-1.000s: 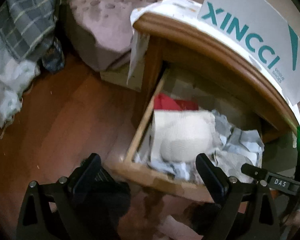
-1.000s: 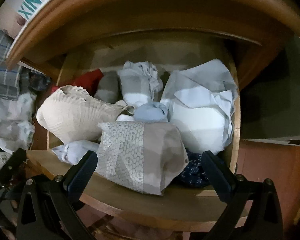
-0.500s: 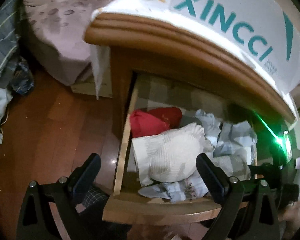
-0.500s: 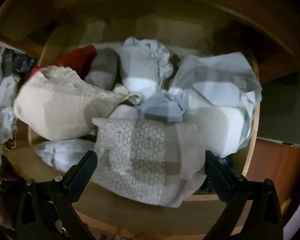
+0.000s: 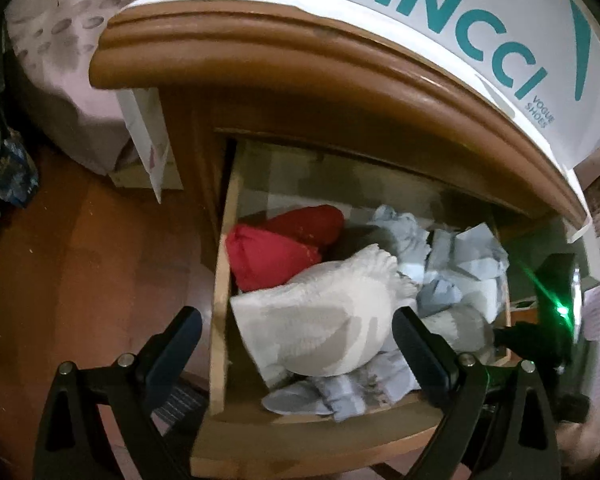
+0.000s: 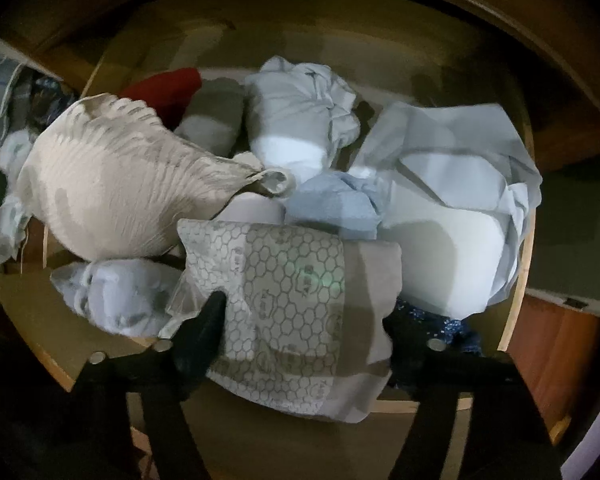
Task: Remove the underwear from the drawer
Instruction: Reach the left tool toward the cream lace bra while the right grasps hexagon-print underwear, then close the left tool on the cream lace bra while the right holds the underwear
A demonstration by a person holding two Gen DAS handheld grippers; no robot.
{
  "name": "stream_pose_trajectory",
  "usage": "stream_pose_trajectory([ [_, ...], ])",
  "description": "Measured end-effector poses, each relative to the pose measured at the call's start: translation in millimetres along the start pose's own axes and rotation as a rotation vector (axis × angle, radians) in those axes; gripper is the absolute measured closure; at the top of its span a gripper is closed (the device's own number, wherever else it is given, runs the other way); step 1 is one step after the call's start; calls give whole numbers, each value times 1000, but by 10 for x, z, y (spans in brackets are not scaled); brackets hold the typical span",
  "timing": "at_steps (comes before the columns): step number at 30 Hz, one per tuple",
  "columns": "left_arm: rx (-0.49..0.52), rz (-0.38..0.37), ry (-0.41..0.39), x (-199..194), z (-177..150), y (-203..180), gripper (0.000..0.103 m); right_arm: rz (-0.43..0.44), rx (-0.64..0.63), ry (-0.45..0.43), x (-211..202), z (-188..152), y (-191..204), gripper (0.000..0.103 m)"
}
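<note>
I am closing the right tongs (image 6: 300, 312) onto the honeycomb-patterned underwear (image 6: 296, 300) at the near edge of the open drawer (image 6: 516, 292), pads pressing its sides. My left tongs (image 5: 296, 340) are hanging wide over the cream knit garment (image 5: 320, 316).

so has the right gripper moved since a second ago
Yes. The right gripper has come down toward the drawer front, and its jaws have just been closing, now pinching the honeycomb-print underwear.
</note>
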State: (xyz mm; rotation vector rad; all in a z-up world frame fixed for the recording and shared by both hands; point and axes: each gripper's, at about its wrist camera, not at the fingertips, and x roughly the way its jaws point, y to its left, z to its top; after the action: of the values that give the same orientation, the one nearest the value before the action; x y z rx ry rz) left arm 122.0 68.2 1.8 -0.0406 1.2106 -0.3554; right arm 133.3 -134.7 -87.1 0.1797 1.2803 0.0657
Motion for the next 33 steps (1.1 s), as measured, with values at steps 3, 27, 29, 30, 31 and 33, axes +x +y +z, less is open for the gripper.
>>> stream_pose_trajectory([
  [3,-10,-7,15,31,-2,23,5,9,-18,-34,-58,-81,-6,57],
  [27,7,0,21,61,-9,-10,5,205,144,-166,-574,-63,-619,72],
  [29,9,0,22,63,-8,-13,5,166,145,-204,-625,-47,-631,72],
  [30,13,0,22,62,-10,-21,5,151,145,-223,-646,-44,-637,73],
  [31,21,-2,20,63,-11,-37,5,146,153,-243,-667,-50,-653,73],
  [33,57,-4,16,64,-16,-87,5,146,173,-259,-659,-67,-685,73],
])
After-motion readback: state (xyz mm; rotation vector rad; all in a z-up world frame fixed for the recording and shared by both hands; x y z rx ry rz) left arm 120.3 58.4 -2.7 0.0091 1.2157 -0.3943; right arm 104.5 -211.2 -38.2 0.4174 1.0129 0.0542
